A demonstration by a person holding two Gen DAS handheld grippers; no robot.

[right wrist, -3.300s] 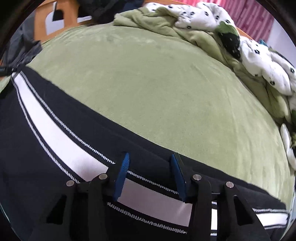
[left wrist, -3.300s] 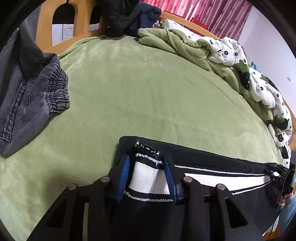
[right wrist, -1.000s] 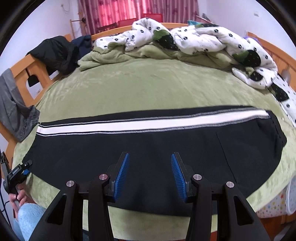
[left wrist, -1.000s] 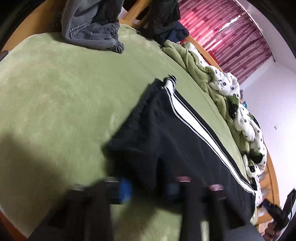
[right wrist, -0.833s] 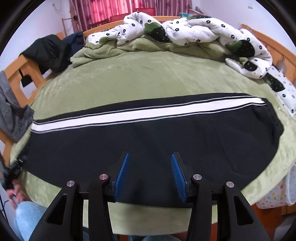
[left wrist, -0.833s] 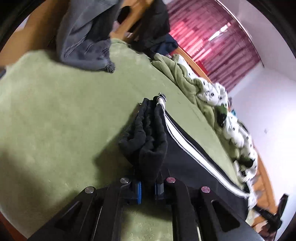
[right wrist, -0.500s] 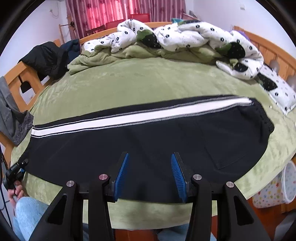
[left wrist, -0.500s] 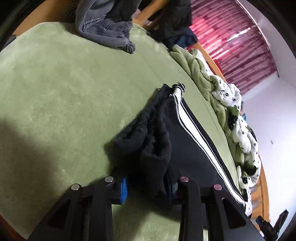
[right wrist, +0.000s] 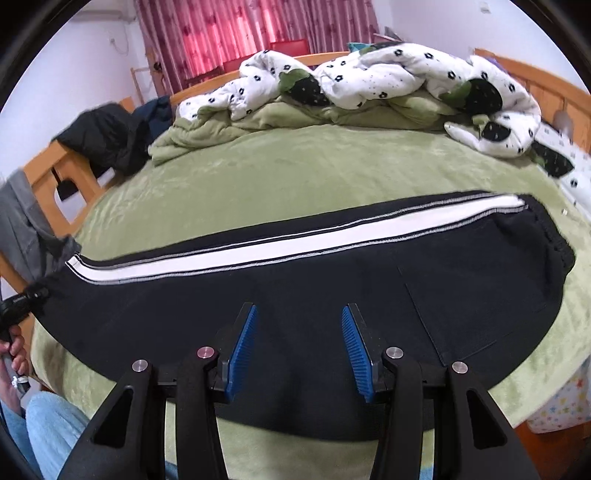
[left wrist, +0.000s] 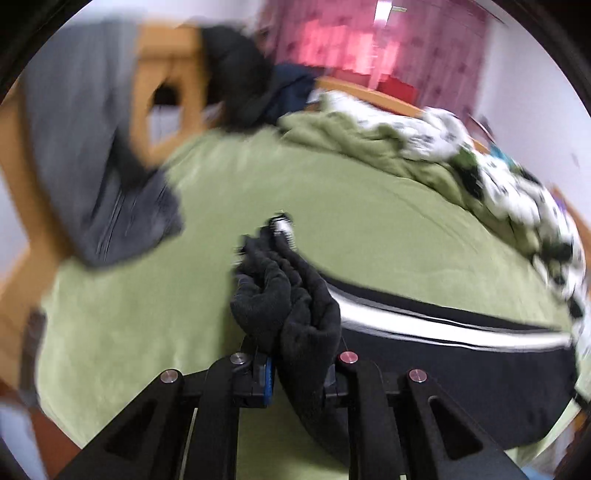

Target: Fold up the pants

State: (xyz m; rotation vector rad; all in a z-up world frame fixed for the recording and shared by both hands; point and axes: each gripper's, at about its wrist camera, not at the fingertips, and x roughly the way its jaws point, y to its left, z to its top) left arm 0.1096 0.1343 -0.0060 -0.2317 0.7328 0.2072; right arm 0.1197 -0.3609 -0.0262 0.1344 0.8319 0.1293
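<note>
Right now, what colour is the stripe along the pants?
White stripe, with thin grey-and-black edging; the pants are black. Clearest in the right wrist view.

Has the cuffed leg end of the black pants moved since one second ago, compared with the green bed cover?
Yes. The cuffed leg end, clamped in the left gripper, has risen off the green bed cover; before, it lay flat there.

1. The place was a bedroom in a home.
2. A wooden bed frame [right wrist: 40, 173] carried a green blanket [right wrist: 295, 170] and a crumpled flower-print quilt [right wrist: 369, 74].
3. Red curtains [right wrist: 229, 29] hung behind it.
4. Dark clothes [right wrist: 107, 140] were draped over the frame's rail.
</note>
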